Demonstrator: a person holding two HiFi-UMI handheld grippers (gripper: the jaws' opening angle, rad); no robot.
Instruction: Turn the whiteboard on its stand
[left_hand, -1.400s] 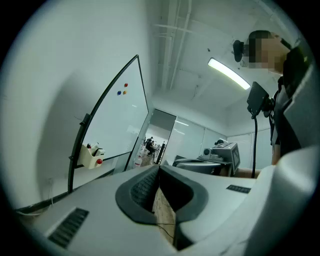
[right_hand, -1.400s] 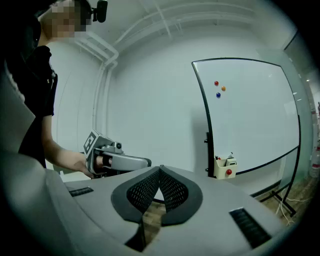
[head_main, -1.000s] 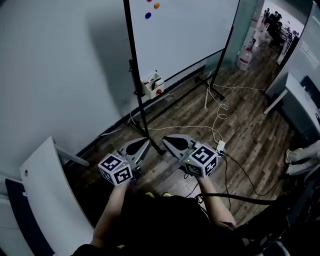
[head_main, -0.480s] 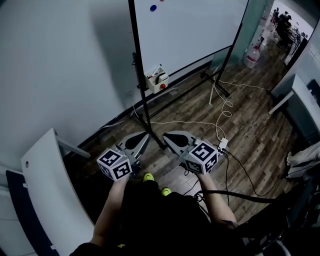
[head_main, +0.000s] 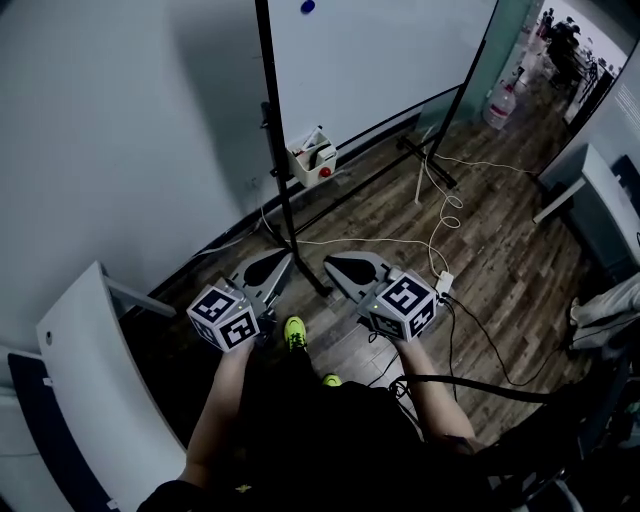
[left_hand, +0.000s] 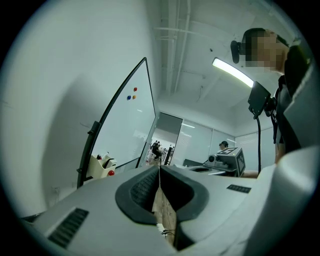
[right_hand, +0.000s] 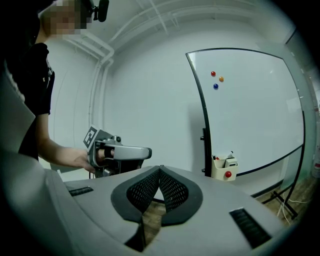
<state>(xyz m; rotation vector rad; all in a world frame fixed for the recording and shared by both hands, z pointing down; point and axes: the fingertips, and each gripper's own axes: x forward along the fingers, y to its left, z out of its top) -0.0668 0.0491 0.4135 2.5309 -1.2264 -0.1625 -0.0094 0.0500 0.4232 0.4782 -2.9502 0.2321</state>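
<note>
Nearest, a yellow-green shoe (head_main: 295, 332) is seen on the wooden floor (head_main: 500, 250), directly below the two grippers, which are held side by side at about waist height and pointed roughly level towards the board. The left gripper (left_hand: 159, 169) is closed, its ribbed pads brought together at the tips with nothing caught between them; only floor shows through the gap lower down. The right gripper (right_hand: 160, 170) is closed in the same way and is likewise empty. Both appear to be carried closed simply because nothing has been reached yet.

Just past the jaw tips, the foot of the stand (head_main: 275, 150) is planted on the floor, and its black upright rises beside the wall. A small pen holder (head_main: 312, 160) with a red item in it is clipped to that upright, presumably to keep markers at hand. White cables (head_main: 440, 215) and a power strip (head_main: 443, 288) lie loose on the floor to the right, where they could be snagged by the stand's feet.

The whiteboard (head_main: 380, 50) hangs in its frame, well apart from both grippers and untouched, with three coloured magnets (right_hand: 215, 80) near its top. The task is judged to be at the approach; the frame edge would have to be gripped or pushed before any turning. Farthest off, a water bottle (head_main: 503, 100) stands by the corridor.
</note>
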